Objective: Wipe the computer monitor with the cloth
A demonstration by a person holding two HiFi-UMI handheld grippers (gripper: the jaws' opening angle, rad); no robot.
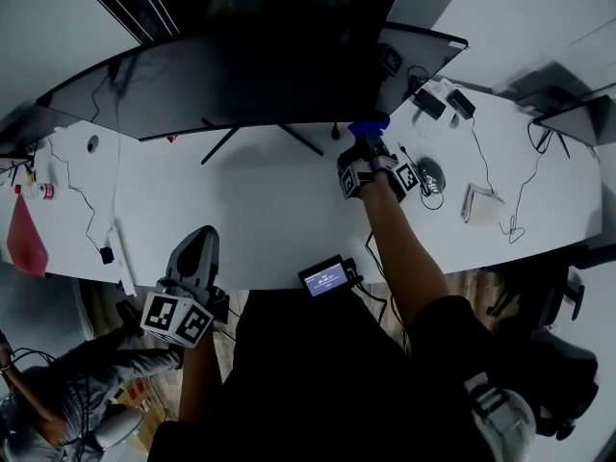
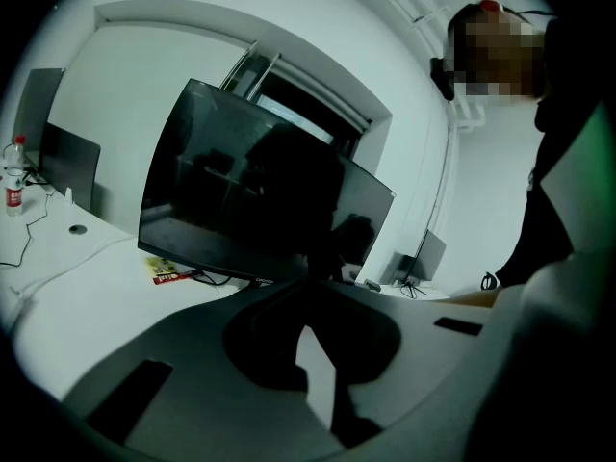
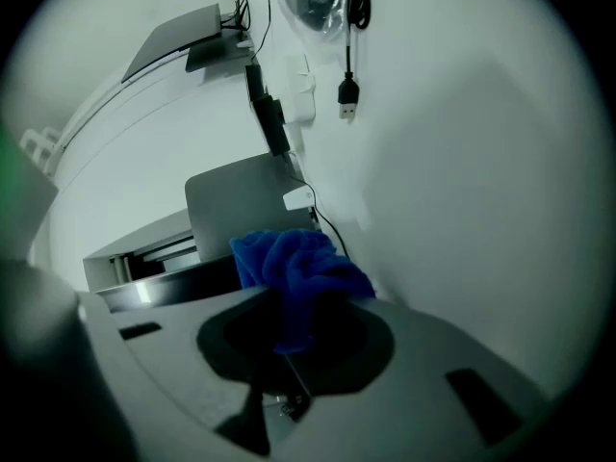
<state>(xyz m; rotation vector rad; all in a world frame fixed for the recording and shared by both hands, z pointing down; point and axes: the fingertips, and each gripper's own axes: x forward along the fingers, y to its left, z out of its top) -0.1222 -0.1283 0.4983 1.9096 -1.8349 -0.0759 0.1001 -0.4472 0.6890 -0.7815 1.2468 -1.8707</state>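
A wide curved black monitor (image 1: 241, 75) stands on its stand at the back of the white desk (image 1: 260, 210); it also fills the middle of the left gripper view (image 2: 260, 210). My right gripper (image 1: 369, 142) is at the monitor's lower right corner, shut on a bunched blue cloth (image 1: 369, 124). In the right gripper view the cloth (image 3: 298, 263) bulges out above my right gripper (image 3: 289, 330). My left gripper (image 1: 200, 234) hangs low over the desk's front edge at the left, far from the screen. It (image 2: 308, 292) is shut with nothing in it.
A small device with a lit screen (image 1: 325, 277) sits at the desk's front edge. Cables, a round glass object (image 1: 429, 174) and a white box (image 1: 480, 203) lie right of the cloth. A red sheet (image 1: 24, 237) and a bottle (image 2: 13, 171) are at far left. A seated person (image 1: 67, 402) is at lower left.
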